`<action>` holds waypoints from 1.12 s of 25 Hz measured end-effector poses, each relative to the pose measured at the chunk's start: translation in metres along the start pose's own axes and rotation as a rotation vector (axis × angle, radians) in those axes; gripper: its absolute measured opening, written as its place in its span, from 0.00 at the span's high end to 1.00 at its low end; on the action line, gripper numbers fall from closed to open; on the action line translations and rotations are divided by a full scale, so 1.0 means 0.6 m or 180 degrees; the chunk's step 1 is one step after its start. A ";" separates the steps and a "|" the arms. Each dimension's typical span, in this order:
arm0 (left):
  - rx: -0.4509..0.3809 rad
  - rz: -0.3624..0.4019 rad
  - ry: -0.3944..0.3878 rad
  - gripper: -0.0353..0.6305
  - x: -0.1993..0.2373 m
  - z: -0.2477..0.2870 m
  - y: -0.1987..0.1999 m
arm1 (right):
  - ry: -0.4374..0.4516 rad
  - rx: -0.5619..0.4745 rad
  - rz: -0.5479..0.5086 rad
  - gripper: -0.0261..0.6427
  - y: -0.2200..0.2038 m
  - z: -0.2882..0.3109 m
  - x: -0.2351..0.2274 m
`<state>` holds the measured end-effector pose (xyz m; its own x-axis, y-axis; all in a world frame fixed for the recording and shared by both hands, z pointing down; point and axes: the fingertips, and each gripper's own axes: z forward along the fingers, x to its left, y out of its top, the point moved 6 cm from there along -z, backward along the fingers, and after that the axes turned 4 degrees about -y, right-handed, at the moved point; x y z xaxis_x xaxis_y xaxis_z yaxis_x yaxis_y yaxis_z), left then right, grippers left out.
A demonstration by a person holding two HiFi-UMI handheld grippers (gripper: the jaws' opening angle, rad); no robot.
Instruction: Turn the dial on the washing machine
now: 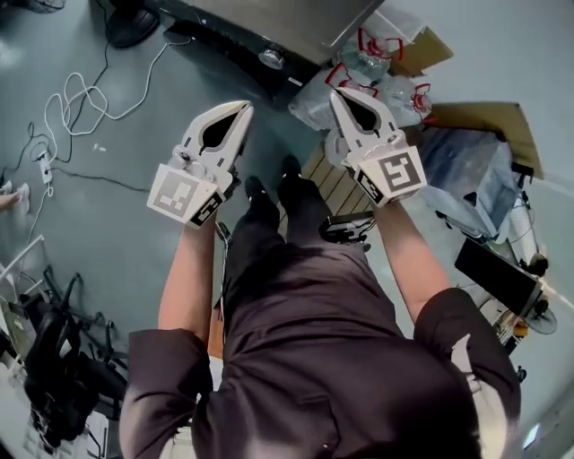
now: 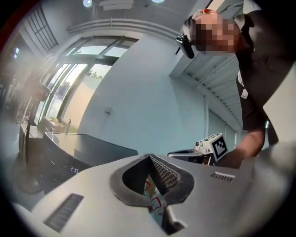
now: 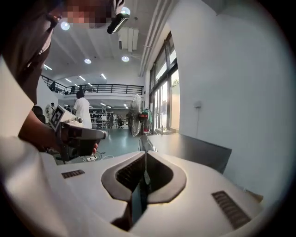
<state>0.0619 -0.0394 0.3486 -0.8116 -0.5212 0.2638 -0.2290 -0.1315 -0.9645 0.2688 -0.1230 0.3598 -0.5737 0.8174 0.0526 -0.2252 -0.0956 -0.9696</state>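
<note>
The washing machine stands at the top of the head view, dark-fronted with a grey lid and a small round dial on its front. My left gripper is held in the air short of it, shut with nothing between its jaws. The right gripper is beside it, shut and empty too. In the left gripper view the closed jaws point past the machine's dark panel with a lit display. Over the closed jaws in the right gripper view lies the machine's top.
Clear bags of plastic bottles and flat cardboard lie right of the machine. A wooden pallet sits near my feet. Cables trail over the floor at left. A standing fan and a person in white are further off.
</note>
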 end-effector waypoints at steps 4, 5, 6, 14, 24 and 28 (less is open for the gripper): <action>-0.0046 -0.0026 -0.0034 0.92 -0.019 -0.035 0.059 | -0.0233 -0.0175 -0.0045 0.92 0.076 -0.049 -0.013; -0.0061 -0.0063 -0.0073 0.92 -0.024 -0.043 0.066 | -0.0298 -0.0219 -0.0030 0.92 0.092 -0.063 -0.017; -0.0074 -0.0093 -0.0104 0.92 -0.026 -0.051 0.074 | -0.0352 -0.0265 -0.0017 0.92 0.107 -0.076 -0.020; -0.0100 0.0022 0.0027 0.92 -0.019 -0.113 0.132 | -0.0679 -0.0527 0.0010 0.92 0.165 -0.168 -0.013; -0.0012 0.0085 0.0100 0.92 -0.034 -0.116 0.153 | -0.1266 -0.0515 0.0315 0.92 0.125 -0.284 -0.015; 0.0038 0.0059 -0.0137 0.92 -0.064 -0.107 0.135 | -0.1550 -0.0530 0.0329 0.92 0.113 -0.340 0.009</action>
<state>0.0399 0.0241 0.2614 -0.7918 -0.5594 0.2454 -0.2076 -0.1315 -0.9693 0.4108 -0.0091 0.2458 -0.8949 0.4457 0.0211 -0.0424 -0.0378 -0.9984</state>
